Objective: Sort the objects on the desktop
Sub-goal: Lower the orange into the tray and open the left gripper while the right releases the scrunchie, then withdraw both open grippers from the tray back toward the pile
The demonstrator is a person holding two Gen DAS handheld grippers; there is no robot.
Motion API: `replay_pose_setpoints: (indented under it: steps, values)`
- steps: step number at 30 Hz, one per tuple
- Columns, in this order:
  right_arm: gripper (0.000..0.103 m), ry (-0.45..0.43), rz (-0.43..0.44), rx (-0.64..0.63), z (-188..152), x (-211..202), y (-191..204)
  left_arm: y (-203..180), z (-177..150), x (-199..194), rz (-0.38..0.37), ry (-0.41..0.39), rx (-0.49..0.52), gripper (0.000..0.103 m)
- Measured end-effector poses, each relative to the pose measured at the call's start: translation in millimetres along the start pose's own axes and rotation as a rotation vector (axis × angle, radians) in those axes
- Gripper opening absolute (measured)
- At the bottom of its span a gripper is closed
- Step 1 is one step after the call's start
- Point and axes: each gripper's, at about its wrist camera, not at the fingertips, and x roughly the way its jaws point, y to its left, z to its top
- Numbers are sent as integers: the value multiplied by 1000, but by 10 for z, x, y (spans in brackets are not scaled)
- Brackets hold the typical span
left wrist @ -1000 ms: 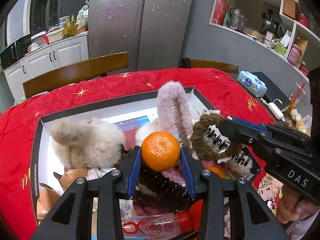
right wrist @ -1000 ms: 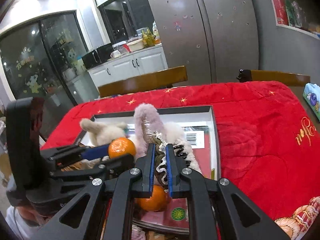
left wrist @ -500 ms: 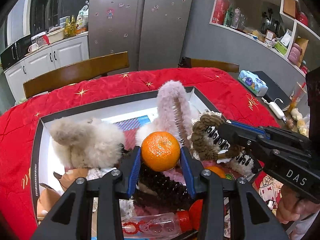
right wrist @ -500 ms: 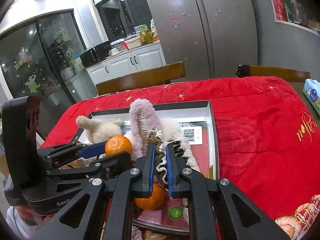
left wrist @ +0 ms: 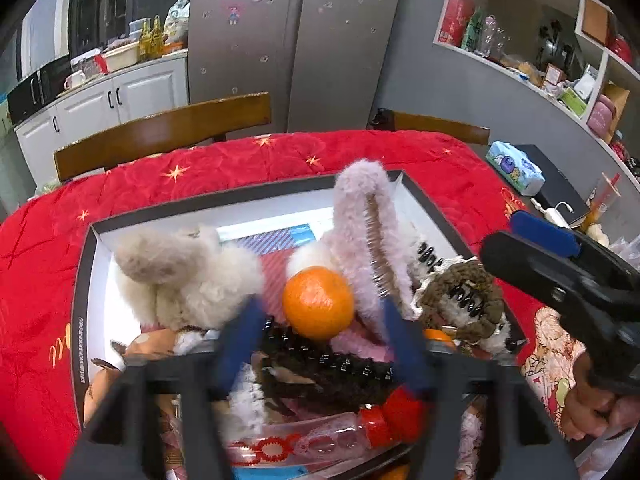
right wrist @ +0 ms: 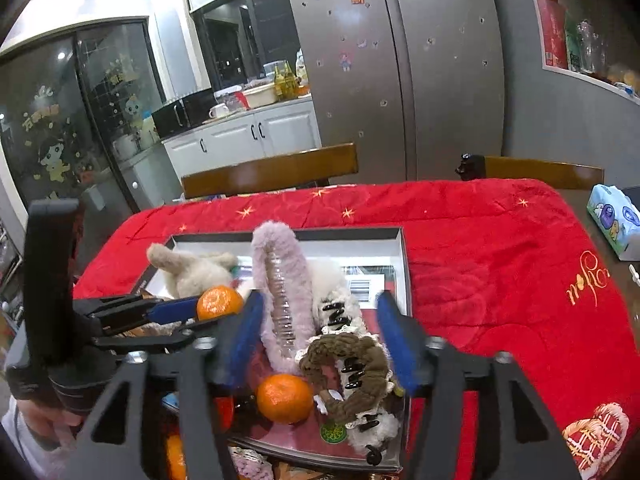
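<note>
Counting the oranges first: three show from the right wrist, one (right wrist: 219, 302) by the left gripper's blue tip, one (right wrist: 284, 398) low in the tray, and a third (right wrist: 175, 456) half hidden at the bottom edge. One tray (right wrist: 404, 264), dark-rimmed. Fuzzy hair claws, two: a tall pink one (right wrist: 280, 280) and a brown one (right wrist: 352, 364). One black toothed comb-like clip (left wrist: 320, 356) in the left view. One cream plush toy (left wrist: 184, 276). One clear bottle with a red cap (left wrist: 320, 440). One red cloth (right wrist: 480, 260). Two wooden chair backs, one (right wrist: 272, 168) and another (right wrist: 544, 172). One tissue pack (right wrist: 614, 220).
</note>
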Motion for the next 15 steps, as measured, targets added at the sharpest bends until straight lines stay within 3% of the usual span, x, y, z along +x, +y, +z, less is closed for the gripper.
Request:
replay_pose_setpoints:
  steps: [1, 3, 5, 15]
  values:
    - [86, -8, 1, 7, 11, -17, -14, -17, 1, -27, 17, -14, 7, 103]
    - [103, -34, 18, 20, 35, -63, -54, -61, 8, -95, 49, -59, 31, 103]
    - [103, -48, 26, 33, 52, -88, -81, -75, 19, -130, 76, -71, 43, 103]
    - [103, -84, 56, 98, 135, -213, -227, 84, 80, -148, 59, -74, -21, 103]
